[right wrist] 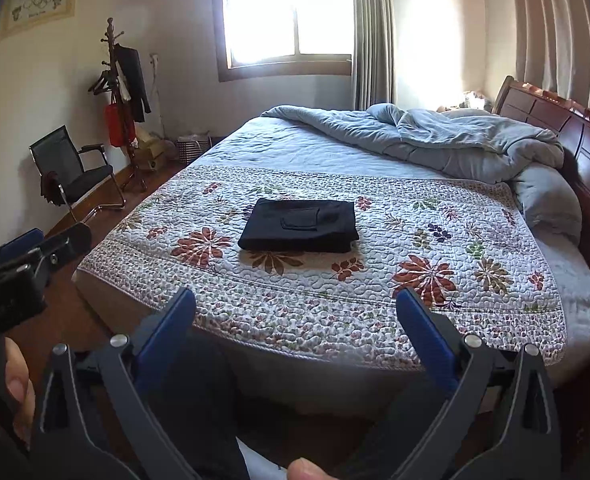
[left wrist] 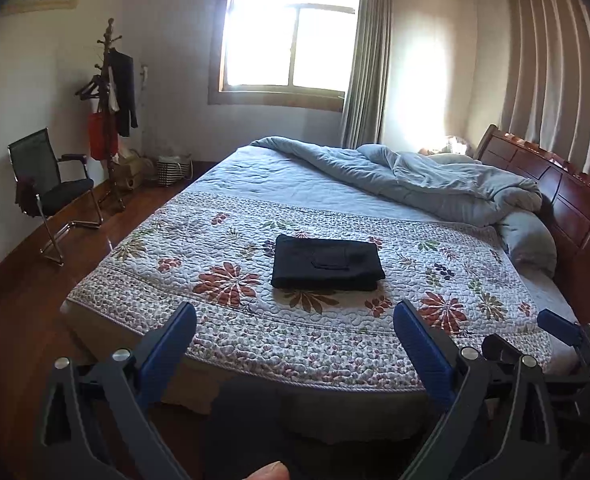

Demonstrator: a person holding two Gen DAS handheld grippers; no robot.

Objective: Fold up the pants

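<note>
Showing a hand (right wrist: 13, 384) only rightward; pants (left wrist: 327, 263) folded

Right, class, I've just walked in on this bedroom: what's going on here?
A person holds a two-finger gripper in each hand at the foot of a bed. The black pants already lie folded in a neat rectangle on the floral quilt. The left gripper and right gripper are both open, empty and pulled back from the bed.
</note>
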